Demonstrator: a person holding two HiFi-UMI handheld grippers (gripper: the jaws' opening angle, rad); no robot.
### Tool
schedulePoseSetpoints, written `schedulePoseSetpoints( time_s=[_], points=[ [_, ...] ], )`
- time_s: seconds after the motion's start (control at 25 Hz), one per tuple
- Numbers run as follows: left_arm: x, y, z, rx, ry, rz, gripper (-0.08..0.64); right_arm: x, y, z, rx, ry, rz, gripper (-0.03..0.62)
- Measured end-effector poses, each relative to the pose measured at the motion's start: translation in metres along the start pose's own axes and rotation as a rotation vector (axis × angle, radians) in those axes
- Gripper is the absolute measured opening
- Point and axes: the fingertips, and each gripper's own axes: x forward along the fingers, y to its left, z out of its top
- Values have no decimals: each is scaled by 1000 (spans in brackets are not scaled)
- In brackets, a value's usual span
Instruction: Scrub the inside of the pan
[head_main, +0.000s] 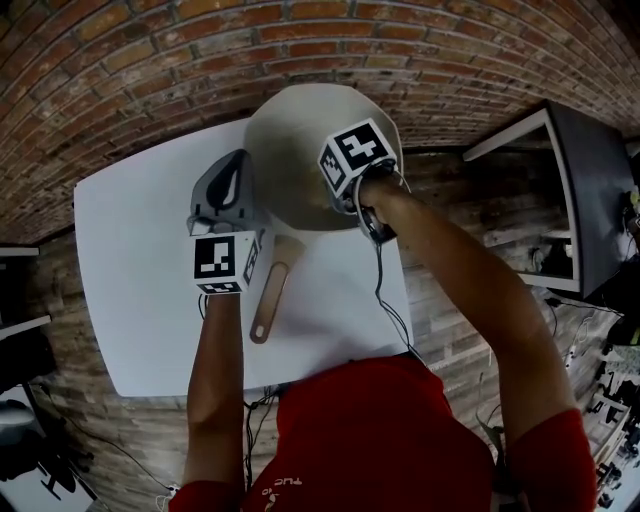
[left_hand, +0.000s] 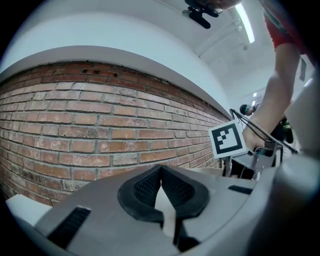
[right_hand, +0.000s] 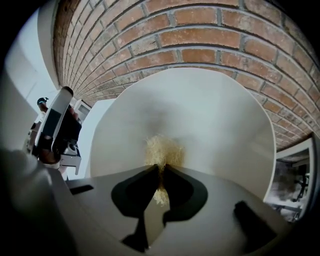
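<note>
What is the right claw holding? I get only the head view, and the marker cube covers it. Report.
Observer: The right claw is shut on a straw-coloured scrubber, which sits against the inside of the pan.
Operator: Now give me the left claw.
Observer: The left claw has its jaws together, and nothing shows between them.
</note>
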Motion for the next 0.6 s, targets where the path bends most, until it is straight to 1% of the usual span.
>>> schedulePoseSetpoints(
  time_s=[0.08, 0.24, 0.32, 0.4, 0.48, 0.6],
  points=[
    [0, -3, 2, 3, -2, -3, 14, -1, -5, -1, -2, 0, -9, 51],
    [-1, -7, 5, 10, -5, -4, 14, 6, -14, -4, 10, 3, 14, 51],
    [-3, -9, 7, 13, -5, -5, 14, 0, -16, -6, 11, -8, 8, 51],
    [-4, -12, 11, 18, -8, -8, 14, -18, -14, -5, 2, -42, -18, 51],
    [-5, -17, 17, 25, -13, -14, 14, -30, -11, -4, -4, -88, -17, 51],
    [-7, -27, 30, 37, -23, -26, 14, -52, -6, -1, -20, -203, -6, 49]
  ],
)
